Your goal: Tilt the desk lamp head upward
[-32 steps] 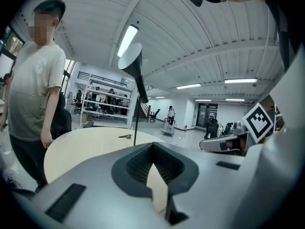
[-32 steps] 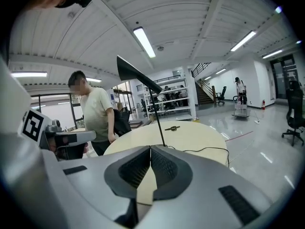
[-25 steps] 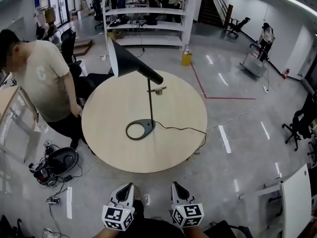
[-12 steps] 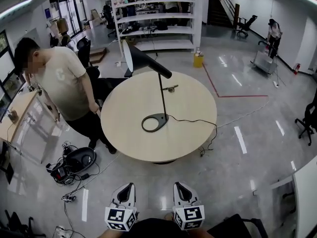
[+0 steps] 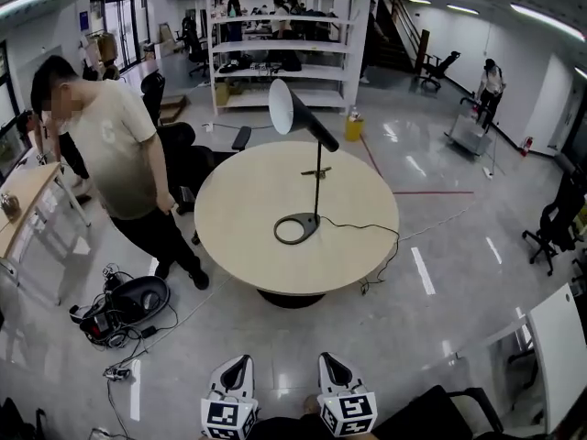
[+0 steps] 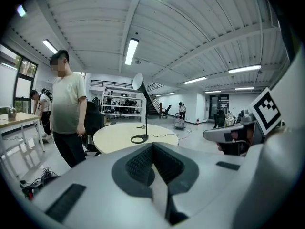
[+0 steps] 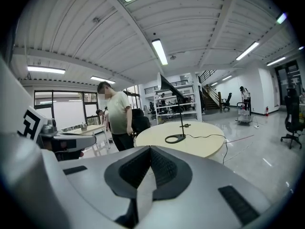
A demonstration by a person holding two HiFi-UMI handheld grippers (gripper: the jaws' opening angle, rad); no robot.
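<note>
A black desk lamp (image 5: 317, 177) stands on a round light-wood table (image 5: 238, 246). Its cone head (image 5: 295, 115) sits high on a thin stem, tipped so that its white inside faces left. The ring base (image 5: 295, 230) lies near the table's middle, with a cord trailing right. My left gripper (image 5: 235, 367) and right gripper (image 5: 332, 365) are side by side at the bottom edge, well short of the table, both shut and empty. In the left gripper view the lamp (image 6: 144, 109) is small and far beyond the jaws (image 6: 153, 148). The right gripper view shows the lamp (image 7: 180, 109) equally far from its jaws (image 7: 150, 149).
A person in a beige shirt (image 5: 110, 149) stands at the table's left edge, beside dark chairs (image 5: 188, 159). Cables and a black device (image 5: 117, 302) lie on the floor at the left. A desk (image 5: 23, 195) is at the far left, shelving (image 5: 284, 39) behind, an office chair (image 5: 550, 223) at the right.
The table and lamp now look smaller and farther off, and sit further right in the head view. Both grippers sit lower in the frame, still shut side by side. More of the person shows.
</note>
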